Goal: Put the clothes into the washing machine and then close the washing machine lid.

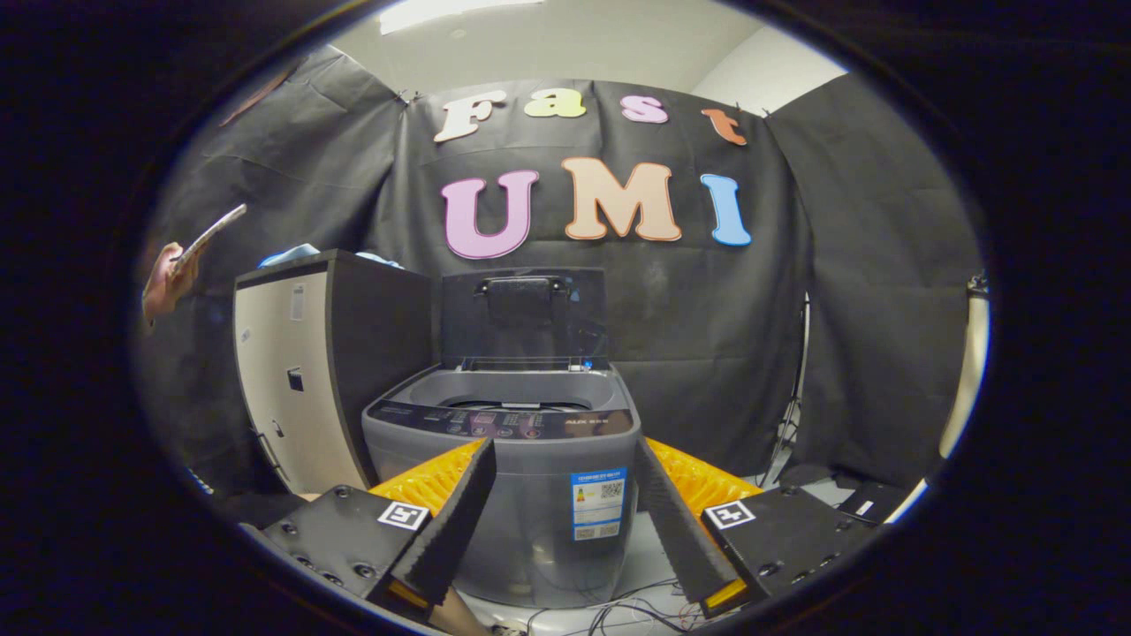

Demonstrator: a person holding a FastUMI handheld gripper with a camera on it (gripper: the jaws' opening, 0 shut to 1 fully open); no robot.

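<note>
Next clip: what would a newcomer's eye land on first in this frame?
The grey top-loading washing machine stands just ahead of the open gripper, its dark lid raised upright at the back so the tub is open. Beside it, on the side of the hand holding a flat phone-like object, is a cream and black cabinet with a blue cloth lying on top.

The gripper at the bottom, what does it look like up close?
The gripper has two long wedge-shaped fingers, spread wide with nothing between them. Each finger grows out of a black block with round screw holes, and each block carries a small square black-and-white marker. Behind the fingers sit ribbed orange parts.
</note>
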